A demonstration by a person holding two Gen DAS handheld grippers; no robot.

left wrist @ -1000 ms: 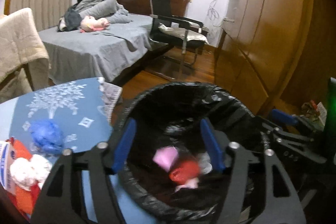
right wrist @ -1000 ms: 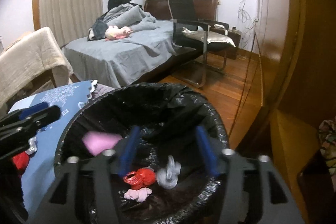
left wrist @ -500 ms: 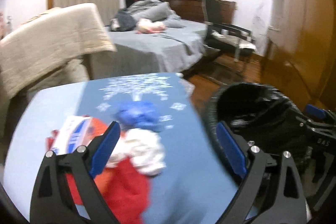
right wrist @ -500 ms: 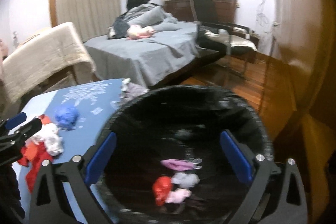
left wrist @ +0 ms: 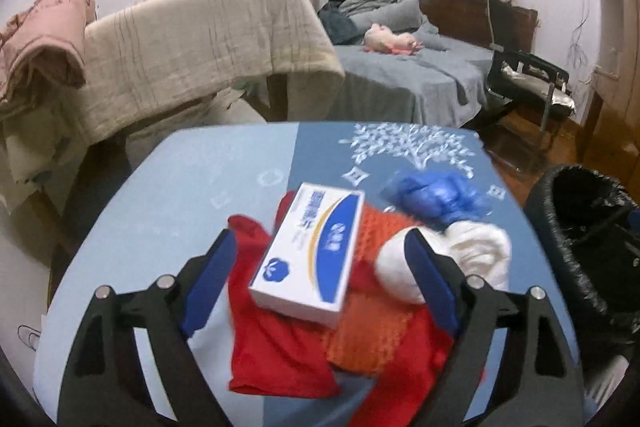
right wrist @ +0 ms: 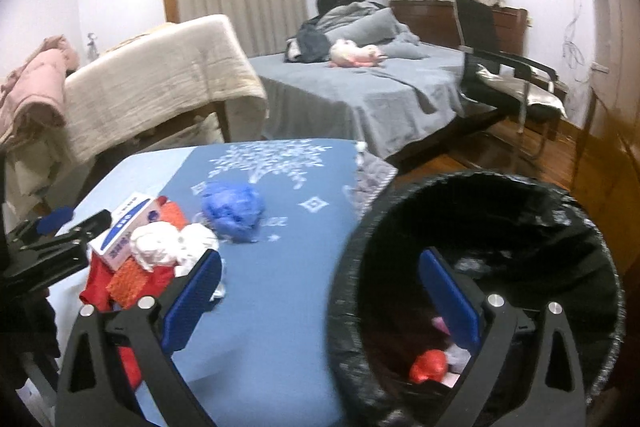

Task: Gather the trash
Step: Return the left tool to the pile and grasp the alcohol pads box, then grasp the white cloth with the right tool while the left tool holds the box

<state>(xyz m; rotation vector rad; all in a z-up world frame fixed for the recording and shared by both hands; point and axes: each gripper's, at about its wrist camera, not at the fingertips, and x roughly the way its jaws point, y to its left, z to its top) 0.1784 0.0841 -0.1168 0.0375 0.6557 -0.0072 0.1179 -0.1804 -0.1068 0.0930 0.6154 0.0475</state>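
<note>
A pile of trash lies on the blue table [left wrist: 192, 195]: a white and blue box [left wrist: 310, 253], red and orange cloth [left wrist: 280, 339], a white wad [left wrist: 452, 263] and a crumpled blue bag [left wrist: 434, 197]. My left gripper [left wrist: 320, 267] is open and empty, just above the box, with its fingers on either side of it. My right gripper [right wrist: 320, 303] is open and empty over the rim of the black-lined bin [right wrist: 500, 227], which holds red and pink scraps [right wrist: 430, 367]. The pile also shows in the right wrist view [right wrist: 152, 247].
The bin [left wrist: 580, 227] stands just right of the table. A chair draped in a beige blanket [left wrist: 200, 47] stands behind the table, a grey bed [left wrist: 400, 75] behind that. A black chair [right wrist: 500, 67] and wooden wardrobe are at right.
Both grippers have opened wide and swung left from over the bin. My left gripper now sits over the trash pile; pink trash has dropped into the bin.
</note>
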